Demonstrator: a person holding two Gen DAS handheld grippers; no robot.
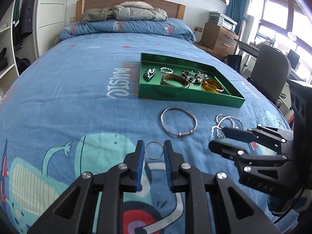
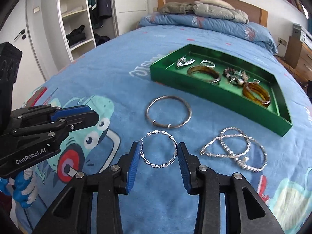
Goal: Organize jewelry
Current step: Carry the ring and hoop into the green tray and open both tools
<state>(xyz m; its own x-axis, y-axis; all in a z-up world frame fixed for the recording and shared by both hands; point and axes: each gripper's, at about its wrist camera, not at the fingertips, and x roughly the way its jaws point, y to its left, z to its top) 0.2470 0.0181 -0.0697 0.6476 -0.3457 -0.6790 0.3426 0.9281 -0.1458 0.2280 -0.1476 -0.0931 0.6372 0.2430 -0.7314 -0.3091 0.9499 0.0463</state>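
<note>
The left claw (image 1: pixel 154 152) pinches a small plain silver ring (image 1: pixel 154 149) between its blue pads, held just over the blue cartoon-print bedspread (image 1: pixel 78 89). The right claw (image 2: pixel 158 150) has a twisted silver hoop earring (image 2: pixel 158 149) between its pads, which touch the hoop's sides; whether they grip it I cannot tell. Beyond lie a plain silver bangle (image 2: pixel 168 111), a heap of twisted silver hoops (image 2: pixel 235 150) and a shallow green rectangular tray (image 2: pixel 214 95) holding amber bangles (image 2: pixel 256 94) and other jewelry.

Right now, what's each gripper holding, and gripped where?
Left gripper pinches a small plain ring across its width. Right gripper brackets a twisted silver hoop at its sides; pad contact can't be confirmed.
</note>
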